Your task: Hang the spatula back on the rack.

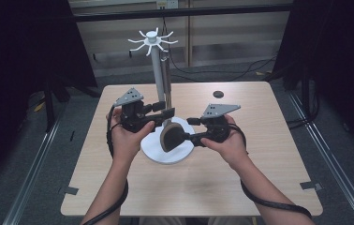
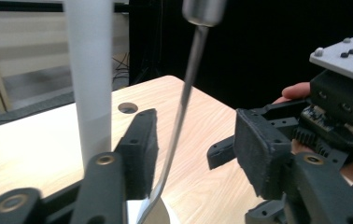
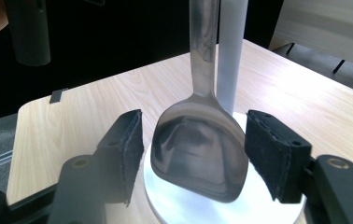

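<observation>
A white stand (image 1: 157,70) with a ring of hooks (image 1: 152,40) on top rises from a round white base (image 1: 168,152) at mid-table. A metal ladle-like spoon hangs beside the pole, its bowl (image 1: 168,136) just above the base. My left gripper (image 1: 165,110) reaches in from the left at the handle. In the left gripper view the thin handle (image 2: 180,122) stands between the parted jaws, close to the left one, and my left gripper (image 2: 198,151) is open. My right gripper (image 3: 202,156) is open around the shiny bowl (image 3: 198,154), with a gap on each side.
The wooden table (image 1: 269,154) has a small dark round hole (image 1: 218,93) at the back right. Tape marks sit near its front corners (image 1: 70,190). The right gripper's body (image 2: 335,105) shows close by in the left gripper view. Dark curtains flank the table.
</observation>
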Motion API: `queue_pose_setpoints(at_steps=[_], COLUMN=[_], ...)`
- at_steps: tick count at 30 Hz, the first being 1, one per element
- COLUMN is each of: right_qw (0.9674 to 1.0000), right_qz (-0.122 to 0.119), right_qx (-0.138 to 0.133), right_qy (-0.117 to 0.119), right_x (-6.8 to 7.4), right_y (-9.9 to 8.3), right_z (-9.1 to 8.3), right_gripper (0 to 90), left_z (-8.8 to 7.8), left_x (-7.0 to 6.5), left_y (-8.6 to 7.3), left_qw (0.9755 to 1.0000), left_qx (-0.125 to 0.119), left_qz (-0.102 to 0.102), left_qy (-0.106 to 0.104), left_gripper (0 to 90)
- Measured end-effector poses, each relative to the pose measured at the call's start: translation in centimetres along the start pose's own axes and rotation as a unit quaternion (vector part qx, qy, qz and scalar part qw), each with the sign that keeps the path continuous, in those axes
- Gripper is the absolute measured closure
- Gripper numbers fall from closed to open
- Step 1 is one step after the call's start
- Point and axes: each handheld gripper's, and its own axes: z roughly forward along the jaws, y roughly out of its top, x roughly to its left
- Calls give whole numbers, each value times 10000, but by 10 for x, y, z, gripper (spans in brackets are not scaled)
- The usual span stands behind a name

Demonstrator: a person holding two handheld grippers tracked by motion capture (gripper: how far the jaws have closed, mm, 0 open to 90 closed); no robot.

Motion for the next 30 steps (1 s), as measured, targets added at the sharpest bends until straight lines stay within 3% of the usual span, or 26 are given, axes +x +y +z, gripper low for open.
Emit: queue_pose_setpoints(at_steps=[16, 30], right_qw=[9999, 9997], right_qz=[42, 123], right_qx=[30, 123], right_qy=[-88, -148], right_x=[-3, -6], right_y=[-14, -33], right_z=[-21, -36], right_gripper=[305, 273], left_z=[-6, -10], left_x=[-7, -8], left_y=[-9, -31], left_qw=[9990, 9978], left_qx=[221, 393], left_qz=[291, 342], left_qy=[249, 408], left_gripper=[299, 200])
